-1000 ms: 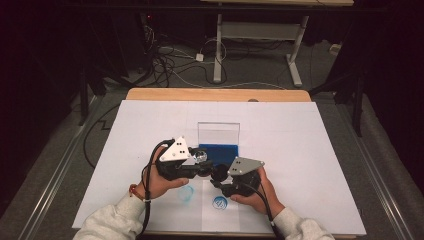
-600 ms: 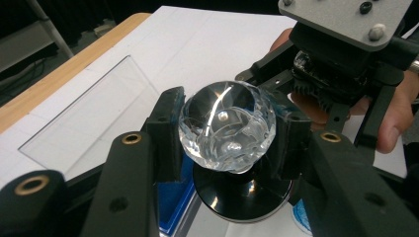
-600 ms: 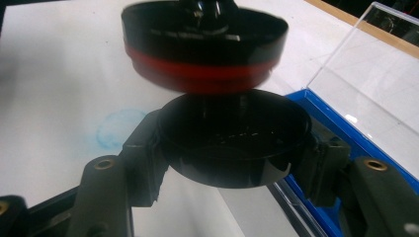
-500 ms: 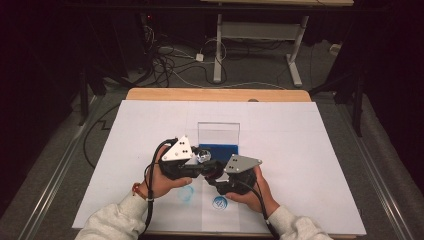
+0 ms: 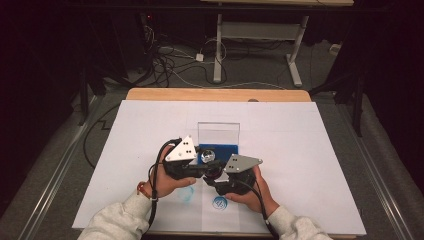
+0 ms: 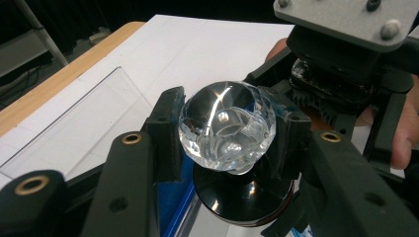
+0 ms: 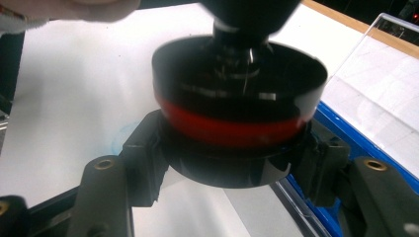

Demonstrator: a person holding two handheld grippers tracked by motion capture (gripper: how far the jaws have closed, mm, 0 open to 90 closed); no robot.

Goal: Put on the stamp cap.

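Pinching a faceted clear glass knob [image 6: 227, 126] between its two black jaws, the left gripper [image 6: 225, 133] holds it just above a round black base with a red band [image 7: 237, 116], and the stem under the knob meets the middle of that base; the right gripper [image 7: 232, 163] is clamped around the base from both sides. Both tools sit close together in the person's hands over the white sheet [image 5: 300, 150] covering the table, just in front of a blue tray with a clear upright panel [image 5: 218, 134]; the left hand [image 5: 167, 182] and right hand [image 5: 252, 192] hold the grippers near the table's front edge.
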